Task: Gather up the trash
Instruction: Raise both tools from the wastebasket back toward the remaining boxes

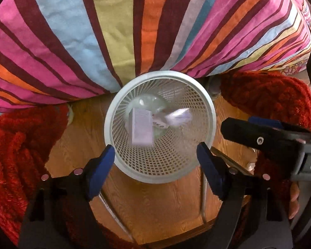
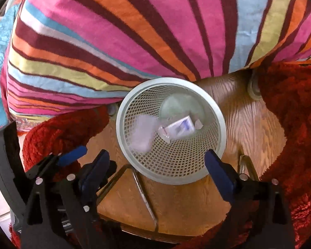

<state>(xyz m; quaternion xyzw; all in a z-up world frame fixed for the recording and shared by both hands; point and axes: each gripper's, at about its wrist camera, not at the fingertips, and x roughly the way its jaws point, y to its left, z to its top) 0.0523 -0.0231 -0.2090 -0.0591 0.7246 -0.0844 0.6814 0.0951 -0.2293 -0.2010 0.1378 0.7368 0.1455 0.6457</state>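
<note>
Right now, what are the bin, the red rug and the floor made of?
The bin looks like matte pale plastic: moulded mesh walls, smooth rim. The red rug looks like shaggy yarn or fleece: fluffy tufts. The floor looks like wood or wood-look laminate: visible grain, slight sheen.
</note>
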